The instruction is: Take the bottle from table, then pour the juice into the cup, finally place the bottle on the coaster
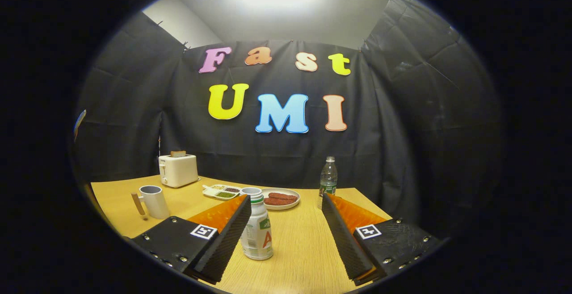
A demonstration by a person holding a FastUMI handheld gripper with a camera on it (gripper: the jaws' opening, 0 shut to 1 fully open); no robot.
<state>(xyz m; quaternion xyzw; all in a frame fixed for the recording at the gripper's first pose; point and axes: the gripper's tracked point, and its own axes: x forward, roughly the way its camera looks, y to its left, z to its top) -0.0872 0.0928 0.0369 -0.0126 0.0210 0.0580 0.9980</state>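
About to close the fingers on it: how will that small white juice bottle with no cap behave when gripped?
The small white juice bottle, upright between the open fingers, looks tall, narrow: likely tippy. Uncapped, it may spill if squeezed or tilted. Smooth sides may slip.

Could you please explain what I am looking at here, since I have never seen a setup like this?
This is no robot arm: a person carries handheld tongs, and a fisheye camera riding on them looks forward along the two fingers. The fingers are open and hold nothing. A white juice bottle stands upright between them on the wooden table, close beside one finger, without its cap. Beyond the fingers stand a white cup with a wooden handle, a toaster, a small divided tray, a plate of sausages and a clear water bottle. Black cloth walls the booth.
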